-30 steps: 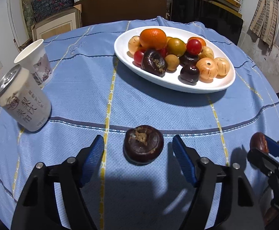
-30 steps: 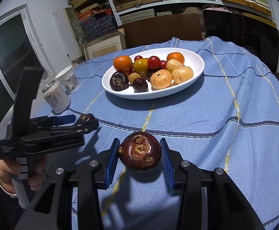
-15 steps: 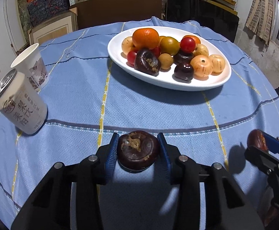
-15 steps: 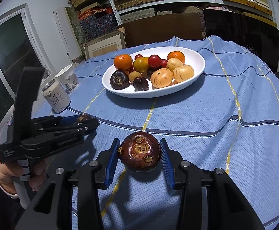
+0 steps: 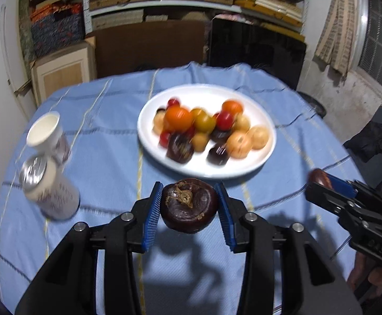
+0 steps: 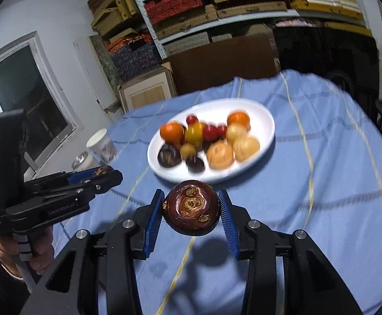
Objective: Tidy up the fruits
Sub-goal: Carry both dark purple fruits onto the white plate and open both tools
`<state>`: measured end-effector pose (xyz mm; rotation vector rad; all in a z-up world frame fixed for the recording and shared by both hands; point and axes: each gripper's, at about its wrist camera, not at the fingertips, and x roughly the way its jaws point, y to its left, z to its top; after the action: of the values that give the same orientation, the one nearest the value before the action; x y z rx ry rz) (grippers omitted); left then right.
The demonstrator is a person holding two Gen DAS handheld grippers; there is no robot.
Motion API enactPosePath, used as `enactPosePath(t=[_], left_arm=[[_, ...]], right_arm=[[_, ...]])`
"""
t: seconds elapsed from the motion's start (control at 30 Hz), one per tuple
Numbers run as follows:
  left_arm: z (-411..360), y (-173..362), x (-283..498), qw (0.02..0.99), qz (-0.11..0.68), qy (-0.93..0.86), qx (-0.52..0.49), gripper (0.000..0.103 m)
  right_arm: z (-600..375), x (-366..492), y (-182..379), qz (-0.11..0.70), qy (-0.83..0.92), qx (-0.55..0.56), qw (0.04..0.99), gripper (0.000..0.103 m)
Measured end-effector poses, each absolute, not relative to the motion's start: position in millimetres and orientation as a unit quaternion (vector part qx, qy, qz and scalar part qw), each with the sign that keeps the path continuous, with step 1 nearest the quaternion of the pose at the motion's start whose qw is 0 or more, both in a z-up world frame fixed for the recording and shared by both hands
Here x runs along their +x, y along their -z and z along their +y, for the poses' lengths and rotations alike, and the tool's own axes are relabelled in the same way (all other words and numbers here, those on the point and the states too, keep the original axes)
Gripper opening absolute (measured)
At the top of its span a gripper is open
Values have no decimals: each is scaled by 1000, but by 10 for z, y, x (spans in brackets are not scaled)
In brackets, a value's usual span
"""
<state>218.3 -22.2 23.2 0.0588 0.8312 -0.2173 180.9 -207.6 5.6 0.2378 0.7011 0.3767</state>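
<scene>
Two grippers, two dark mangosteens, both clear of the blue tablecloth.

The left gripper is clamped on one dark brown mangosteen, its blue pads pressing both flanks; its jaws closed on the fruit within the last second. The right gripper grasps a second reddish-brown mangosteen the same way. Each fruit casts a shadow on the cloth below, near the table's front edge. Behind them, toward the table's middle, one white oval plate carries roughly fourteen blurred fruits: two oranges, about three red ones, several pale yellow ones and two or three dark ones. Near the left edge stand one white can and one paper cup.
</scene>
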Motion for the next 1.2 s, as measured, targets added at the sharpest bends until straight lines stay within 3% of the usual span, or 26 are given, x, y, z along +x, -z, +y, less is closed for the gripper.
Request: enactPosePath(t=[0.2, 0.47, 0.63, 0.87, 0.97, 1.2], left_arm=[[-507, -209, 2705, 904, 414, 108, 31, 40], [-699, 252, 3293, 890, 450, 61, 49, 40], [-603, 158, 3085, 897, 431, 86, 37, 40], [-530, 21, 2722, 902, 420, 97, 30, 40], [-535, -10, 2584, 902, 419, 100, 35, 40], [-454, 38, 2294, 896, 433, 94, 33, 40]], right_arm=[[-2018, 2412, -280, 331, -179, 73, 924, 44], [-1956, 3080, -80, 363, -174, 65, 913, 44], [-2165, 2447, -67, 390, -219, -2, 895, 57], [-2190, 1251, 459, 455, -190, -112, 863, 55], [-2237, 1082, 567, 461, -199, -72, 862, 55], [-1989, 1010, 590, 424, -164, -140, 880, 51]])
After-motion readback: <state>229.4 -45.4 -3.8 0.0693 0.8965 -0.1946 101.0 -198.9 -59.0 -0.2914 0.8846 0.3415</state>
